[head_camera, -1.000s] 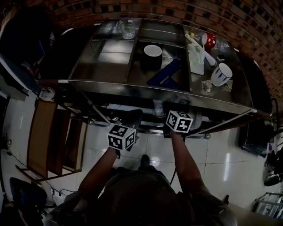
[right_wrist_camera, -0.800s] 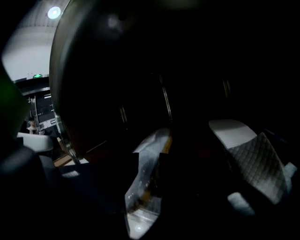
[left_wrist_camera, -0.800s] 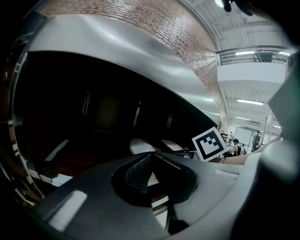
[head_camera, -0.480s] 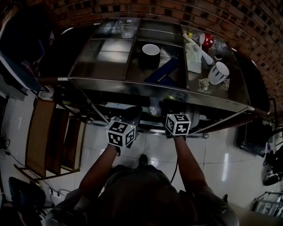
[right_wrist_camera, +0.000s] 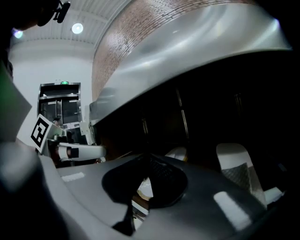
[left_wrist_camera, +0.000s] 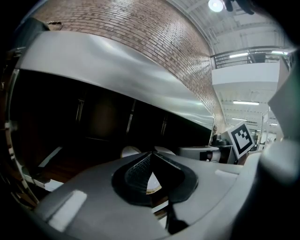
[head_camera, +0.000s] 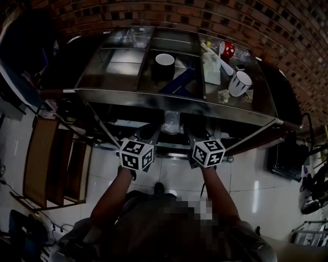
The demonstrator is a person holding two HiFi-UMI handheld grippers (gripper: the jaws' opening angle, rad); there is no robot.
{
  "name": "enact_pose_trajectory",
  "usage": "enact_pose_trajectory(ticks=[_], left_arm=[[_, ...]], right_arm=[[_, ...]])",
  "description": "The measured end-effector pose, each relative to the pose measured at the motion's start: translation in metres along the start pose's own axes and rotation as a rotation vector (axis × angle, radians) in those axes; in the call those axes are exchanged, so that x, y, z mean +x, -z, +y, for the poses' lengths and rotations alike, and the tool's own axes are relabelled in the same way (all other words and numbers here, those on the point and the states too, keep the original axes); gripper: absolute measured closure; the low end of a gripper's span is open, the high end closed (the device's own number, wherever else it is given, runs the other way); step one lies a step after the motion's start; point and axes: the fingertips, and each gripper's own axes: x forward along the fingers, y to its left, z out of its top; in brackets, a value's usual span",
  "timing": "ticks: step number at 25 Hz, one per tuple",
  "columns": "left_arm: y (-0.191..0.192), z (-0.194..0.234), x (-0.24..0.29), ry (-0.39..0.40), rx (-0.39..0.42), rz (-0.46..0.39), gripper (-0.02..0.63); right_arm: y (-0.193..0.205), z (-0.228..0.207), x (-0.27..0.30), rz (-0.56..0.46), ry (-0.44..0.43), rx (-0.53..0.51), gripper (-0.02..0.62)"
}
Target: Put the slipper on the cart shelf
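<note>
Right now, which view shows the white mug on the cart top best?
Head view: it looks down on the white mug in the cart's right top compartment. Both gripper views sit below the top's steel edge, facing the dark lower shelf; neither shows the mug.

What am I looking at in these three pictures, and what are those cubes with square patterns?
There is no robot: a person holds a two-jaw gripper in each hand, and the patterned cubes are parts of those grippers. The wide picture comes from a camera on the person's head, looking down at a metal cart by a brick wall. Its top tray carries a white cup, a white mug and a glass jug. The other two pictures come from cameras riding on the left gripper and the right gripper, looking along their jaws towards the cart's dark lower part. Both grippers are shut and hold nothing; the right one's jaws have just been closing.
</note>
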Motion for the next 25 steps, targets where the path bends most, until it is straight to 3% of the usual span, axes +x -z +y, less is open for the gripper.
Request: enact_pose_trajectory(ticks=[7,25], left_arm=[[-0.005,-0.012,-0.006,-0.005,0.016,-0.016,0.598],[-0.014,-0.015,-0.012,-0.02,0.028,-0.024,0.598]], right_arm=[[-0.009,0.025,-0.013,-0.02,-0.085,-0.022,0.592],[-0.024,0.04,-0.021,-0.048,-0.132,-0.058,0.592]])
